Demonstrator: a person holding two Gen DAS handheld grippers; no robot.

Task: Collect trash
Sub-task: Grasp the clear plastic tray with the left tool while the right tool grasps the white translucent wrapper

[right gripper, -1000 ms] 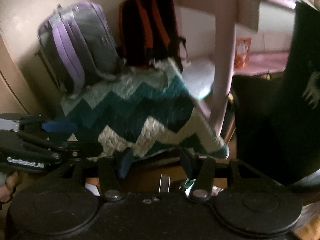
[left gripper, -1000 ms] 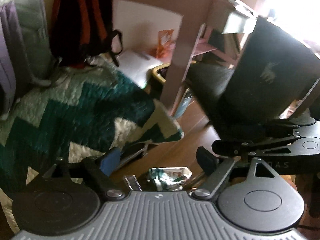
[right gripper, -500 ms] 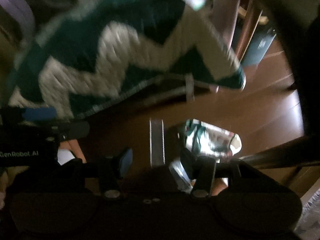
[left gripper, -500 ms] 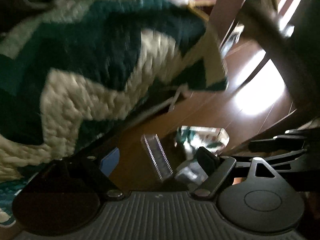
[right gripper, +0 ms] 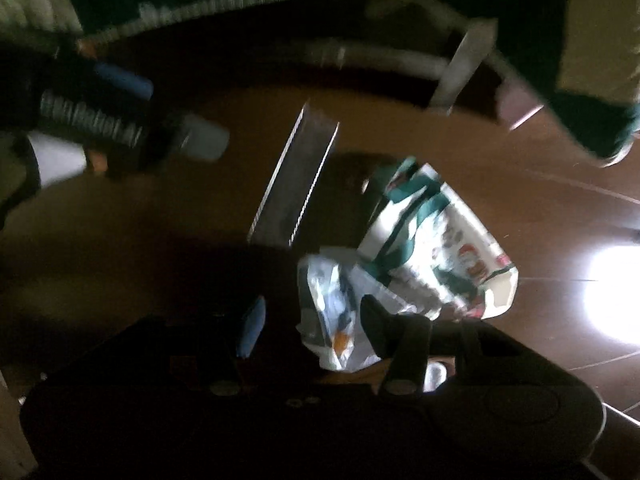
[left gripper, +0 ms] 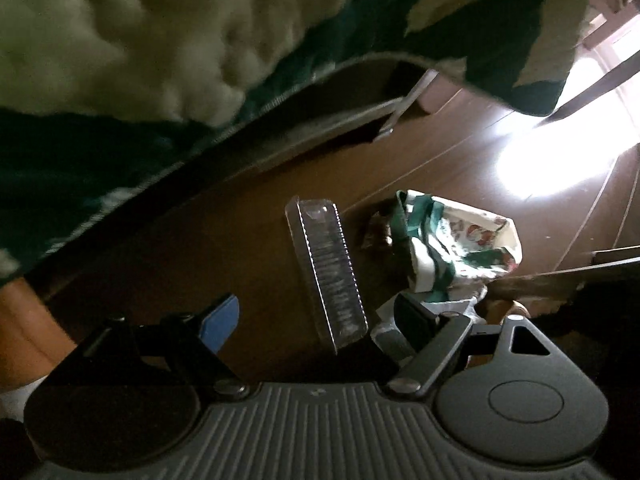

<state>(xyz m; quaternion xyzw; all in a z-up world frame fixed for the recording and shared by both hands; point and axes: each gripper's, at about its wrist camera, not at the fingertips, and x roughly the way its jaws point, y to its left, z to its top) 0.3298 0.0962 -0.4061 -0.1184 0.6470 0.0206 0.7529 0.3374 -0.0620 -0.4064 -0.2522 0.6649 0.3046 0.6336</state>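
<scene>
Currently approaching: both tongs, left tongs (left gripper: 316,320) and right tongs (right gripper: 316,326), released above floor litter; next, close on plastic tray (left gripper: 326,272) at twelve o'clock.

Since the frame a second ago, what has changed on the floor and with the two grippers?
Both grippers have dropped from facing the bed and backpacks to pointing down at the floor trash. The left gripper now hangs over the clear ridged plastic tray, the right gripper over the crumpled white plastic wrapper. Nothing was grasped; jaws stayed open. The green-and-white printed gift bag and tray lie unmoved.
</scene>
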